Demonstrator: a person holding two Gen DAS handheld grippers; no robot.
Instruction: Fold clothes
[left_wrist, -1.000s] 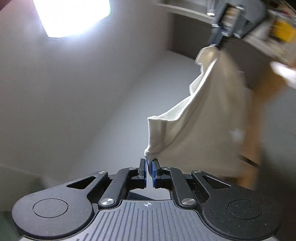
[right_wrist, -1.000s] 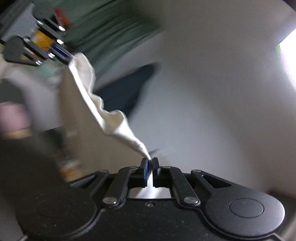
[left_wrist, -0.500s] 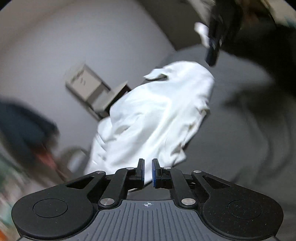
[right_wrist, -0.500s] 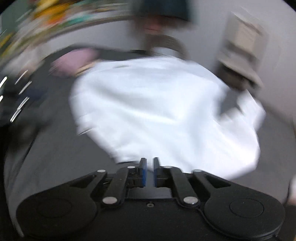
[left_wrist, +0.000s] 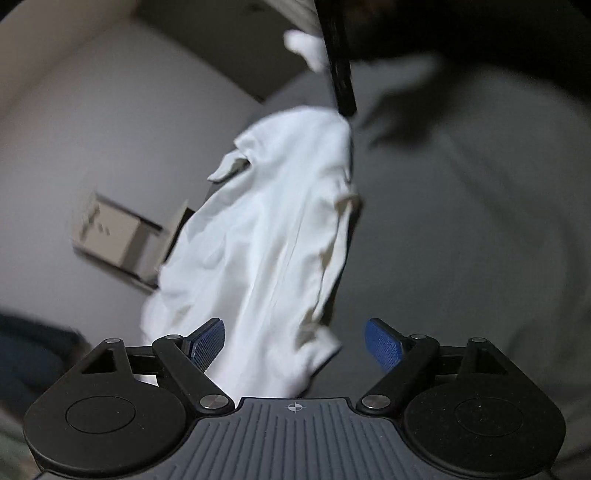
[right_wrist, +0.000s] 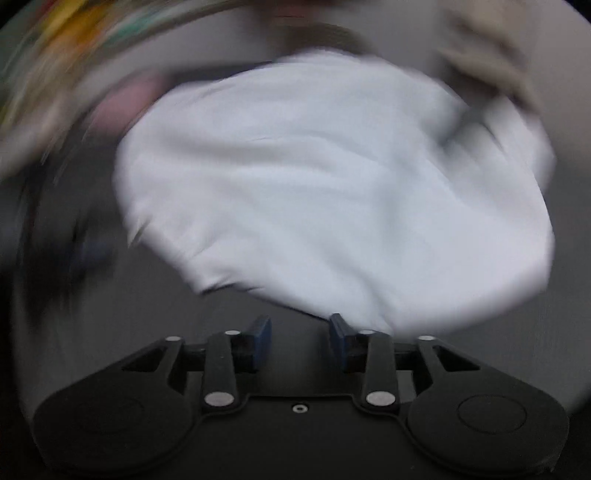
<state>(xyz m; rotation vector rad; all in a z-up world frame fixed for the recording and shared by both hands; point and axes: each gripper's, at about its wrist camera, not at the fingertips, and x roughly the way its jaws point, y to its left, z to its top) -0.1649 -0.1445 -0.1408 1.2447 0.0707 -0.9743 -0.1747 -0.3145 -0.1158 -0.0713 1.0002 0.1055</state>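
Left wrist view: the left gripper (left_wrist: 294, 341) has its blue fingers (left_wrist: 382, 343) spread wide, released, with the white garment (left_wrist: 273, 229) lying just ahead between them on a grey surface (left_wrist: 461, 240). Its long axis runs straight away from these fingers toward the right gripper (left_wrist: 341, 74) at the far end. Right wrist view, blurred: those fingers (right_wrist: 338, 332) are parted too, the cloth's near edge just beyond.
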